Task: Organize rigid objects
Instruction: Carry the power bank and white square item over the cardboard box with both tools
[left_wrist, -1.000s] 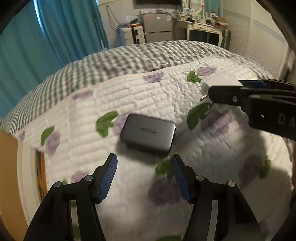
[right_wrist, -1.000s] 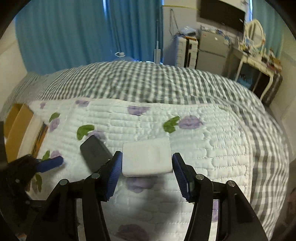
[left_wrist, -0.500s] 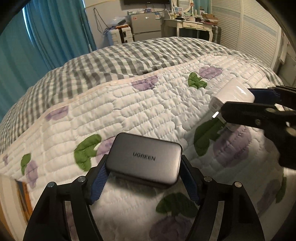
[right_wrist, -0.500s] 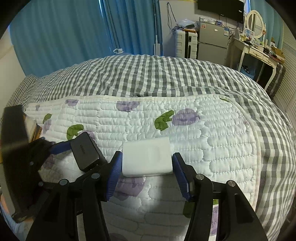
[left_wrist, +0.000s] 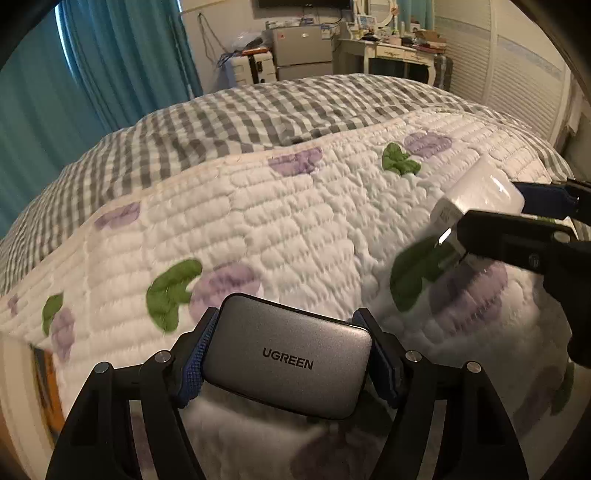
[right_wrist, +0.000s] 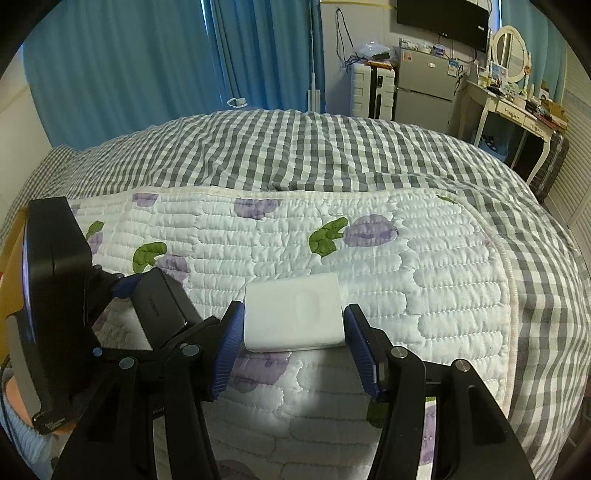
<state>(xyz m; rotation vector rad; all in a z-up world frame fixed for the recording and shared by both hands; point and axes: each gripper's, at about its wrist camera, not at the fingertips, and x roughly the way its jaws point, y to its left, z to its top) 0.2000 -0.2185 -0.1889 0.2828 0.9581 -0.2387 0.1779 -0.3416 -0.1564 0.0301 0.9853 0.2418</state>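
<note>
One word could be read: "UGREEN", printed in dark capitals across the top face of the grey charger (left_wrist: 286, 360) in the left wrist view. In the right wrist view the same charger (right_wrist: 159, 310) showed a line of lettering along its dark side, too small and foreshortened to make out. The white block (right_wrist: 293, 312) bore only a faint embossed outline, with no legible letters. Stickers on the fridge (right_wrist: 424, 79) at the far wall and small print low on the left tool's black housing (right_wrist: 51, 421) stayed unreadable.
</note>
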